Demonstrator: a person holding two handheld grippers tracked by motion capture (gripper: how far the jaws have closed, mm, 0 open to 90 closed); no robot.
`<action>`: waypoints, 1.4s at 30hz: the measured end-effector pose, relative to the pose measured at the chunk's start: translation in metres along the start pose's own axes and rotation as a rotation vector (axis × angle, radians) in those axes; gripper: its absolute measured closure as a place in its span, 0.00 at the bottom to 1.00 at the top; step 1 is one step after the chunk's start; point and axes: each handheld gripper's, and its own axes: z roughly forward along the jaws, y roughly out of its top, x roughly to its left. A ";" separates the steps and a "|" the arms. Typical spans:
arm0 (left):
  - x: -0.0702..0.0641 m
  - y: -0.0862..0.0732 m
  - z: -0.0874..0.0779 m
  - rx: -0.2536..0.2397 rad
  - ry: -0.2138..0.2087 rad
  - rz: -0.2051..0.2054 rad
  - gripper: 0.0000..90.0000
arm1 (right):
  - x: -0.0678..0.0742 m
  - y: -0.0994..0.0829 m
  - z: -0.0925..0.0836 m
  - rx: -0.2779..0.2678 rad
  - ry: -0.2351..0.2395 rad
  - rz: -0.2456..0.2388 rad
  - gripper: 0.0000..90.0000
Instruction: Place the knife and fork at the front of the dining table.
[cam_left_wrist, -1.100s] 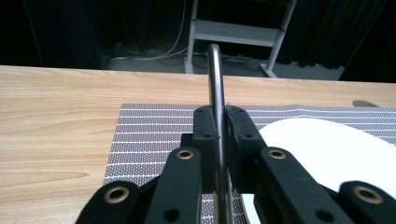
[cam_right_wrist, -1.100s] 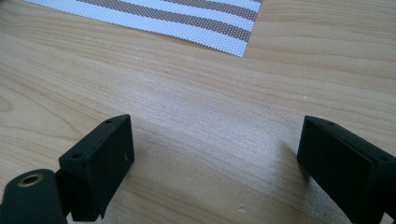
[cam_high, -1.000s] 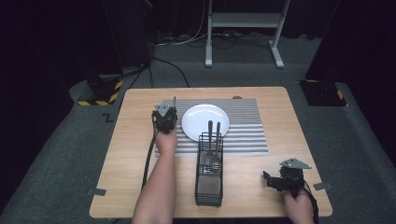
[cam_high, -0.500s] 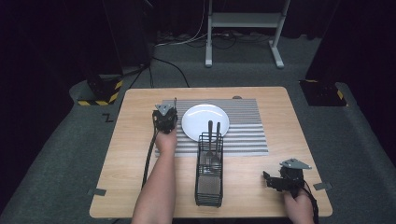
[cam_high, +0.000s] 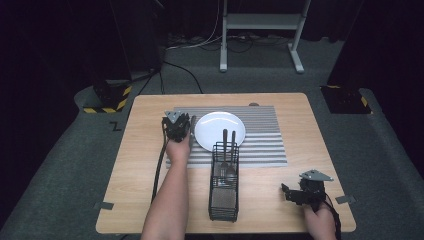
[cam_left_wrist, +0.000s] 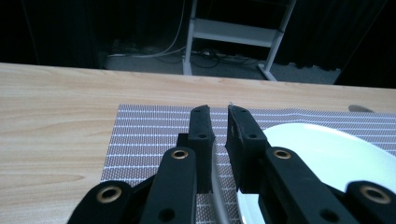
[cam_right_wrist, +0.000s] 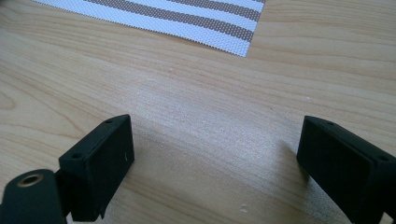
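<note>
Two forearms on table, left hand-held gripper (cam_high: 178, 127) beside plate (cam_high: 220, 129) (right apart)

White plate (cam_high: 220, 128) on striped placemat (cam_high: 260, 145); black wire caddy (cam_high: 224, 195) with utensils just beside.

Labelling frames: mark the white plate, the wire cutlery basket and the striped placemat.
white plate (cam_high: 212, 126), high view, bare middle of its face.
wire cutlery basket (cam_high: 223, 215), high view, near end wall.
striped placemat (cam_high: 265, 135), high view, bare right part.

No readable text, labels or brands anywhere. Only mark was a black Z-shaped sign on the grey floor (cam_high: 116, 127), left of the table (cam_high: 140, 165).
</note>
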 end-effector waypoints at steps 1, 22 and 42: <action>0.000 0.000 0.000 0.008 0.005 -0.002 0.88 | 0.000 0.000 0.000 0.000 0.000 0.000 0.12; 0.004 -0.009 -0.023 0.028 0.038 0.049 0.77 | 0.000 0.000 0.000 0.001 -0.002 0.001 0.12; -0.001 -0.030 -0.079 0.047 0.024 0.112 0.50 | 0.000 0.000 0.000 0.001 0.002 0.000 0.12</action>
